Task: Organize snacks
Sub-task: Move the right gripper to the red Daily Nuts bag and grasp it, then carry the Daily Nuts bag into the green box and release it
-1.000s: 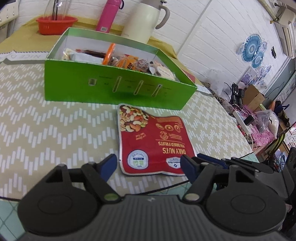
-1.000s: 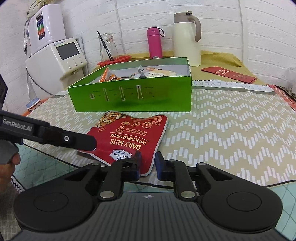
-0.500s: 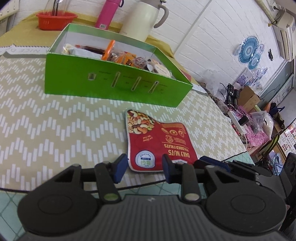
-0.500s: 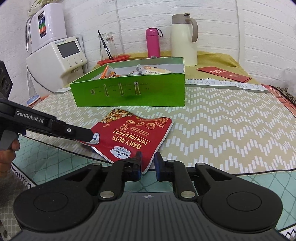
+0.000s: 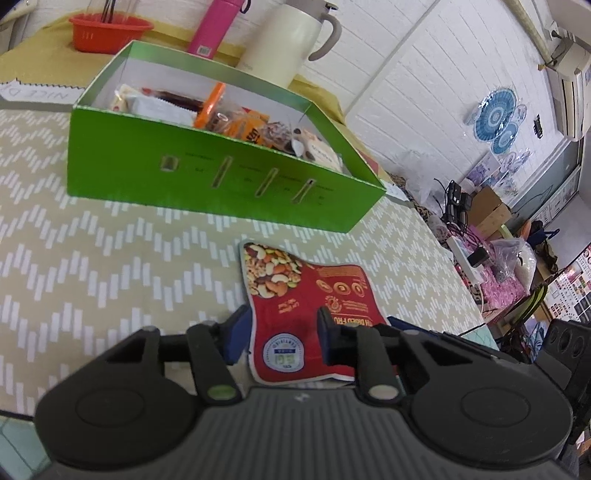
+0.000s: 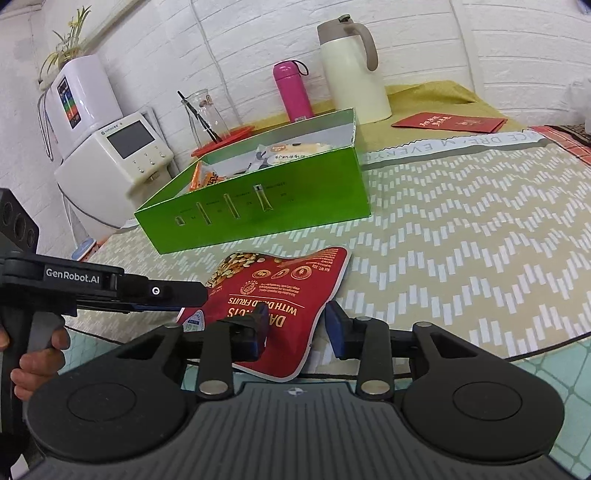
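Observation:
A red "Daily Nuts" pouch (image 5: 295,295) lies on the patterned tablecloth in front of a green box (image 5: 207,177) that holds several snack packs. My left gripper (image 5: 282,339) is open, its jaws either side of the pouch's near corner. My right gripper (image 6: 297,323) is open around the pouch's (image 6: 280,288) other near corner. The box (image 6: 258,203) stands behind it. The left gripper's arm (image 6: 110,291) reaches in from the left in the right wrist view.
A cream thermos jug (image 6: 351,70), a pink bottle (image 6: 291,90) and a red basket (image 5: 110,31) stand behind the box. A white appliance (image 6: 122,162) sits at the left. A red envelope (image 6: 448,122) lies at the back right. The table edge is near me.
Both grippers moved forward onto the pouch's near edge. The right gripper opened from shut. The left narrowed, then widened around the pouch corner. The pouch's near edge looks slightly lifted.

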Demonstrator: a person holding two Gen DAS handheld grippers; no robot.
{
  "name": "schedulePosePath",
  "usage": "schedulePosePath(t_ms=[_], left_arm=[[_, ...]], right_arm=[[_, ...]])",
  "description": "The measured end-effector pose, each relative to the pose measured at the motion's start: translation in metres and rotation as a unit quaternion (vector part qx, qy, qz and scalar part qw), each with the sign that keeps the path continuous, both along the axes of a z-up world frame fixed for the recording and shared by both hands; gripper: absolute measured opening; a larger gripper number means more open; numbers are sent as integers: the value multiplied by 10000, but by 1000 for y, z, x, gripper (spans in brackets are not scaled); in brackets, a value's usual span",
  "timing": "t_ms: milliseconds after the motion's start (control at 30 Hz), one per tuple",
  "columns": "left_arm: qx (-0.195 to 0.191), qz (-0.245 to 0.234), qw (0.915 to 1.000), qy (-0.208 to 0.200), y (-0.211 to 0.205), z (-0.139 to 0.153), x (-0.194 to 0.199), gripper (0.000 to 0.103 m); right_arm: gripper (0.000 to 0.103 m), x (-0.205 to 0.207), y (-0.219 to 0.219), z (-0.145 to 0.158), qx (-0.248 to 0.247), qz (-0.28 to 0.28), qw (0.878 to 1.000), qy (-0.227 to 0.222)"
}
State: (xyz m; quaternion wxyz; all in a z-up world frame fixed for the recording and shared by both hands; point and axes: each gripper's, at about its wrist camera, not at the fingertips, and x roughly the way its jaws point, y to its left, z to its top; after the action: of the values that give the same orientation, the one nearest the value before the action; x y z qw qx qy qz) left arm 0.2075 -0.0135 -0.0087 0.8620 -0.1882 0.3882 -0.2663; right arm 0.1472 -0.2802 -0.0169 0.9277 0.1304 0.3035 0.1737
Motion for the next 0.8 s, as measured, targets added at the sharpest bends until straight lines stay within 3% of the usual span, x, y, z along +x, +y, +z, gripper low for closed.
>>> schedulePosePath(t_ms=[67,133,200,267,367,400,667,800], left_arm=[[-131,35,9999,44,3,0,0,12],[29,55,10000,-53,-3,1,-1,12],[207,79,9996,-161,-10,-2,-1,20],[288,116,9990,-330,-14,-4,-2,21],[575,240,9974,-362,-17,-1,-6,0],[556,246,9976,-341,-16,1,-8,0],[-65,417,9989,-208,4,13,-24,0],[-126,500,9973,-527,9,36,-30,0]], right_arm=[[42,-1,-2,-1,25,-30,10000,5],[32,-2,1,0,-39,-84,10000,-12],[21,-2,4,0,-191,-191,9996,-28],[19,-2,5,0,-248,-218,9994,-43],[13,-6,7,2,-259,-284,9992,-110],[5,-9,9,4,-251,-258,9992,-159],[3,-27,10,29,-268,-302,9976,-568],[3,-28,16,52,-303,-210,9950,-934]])
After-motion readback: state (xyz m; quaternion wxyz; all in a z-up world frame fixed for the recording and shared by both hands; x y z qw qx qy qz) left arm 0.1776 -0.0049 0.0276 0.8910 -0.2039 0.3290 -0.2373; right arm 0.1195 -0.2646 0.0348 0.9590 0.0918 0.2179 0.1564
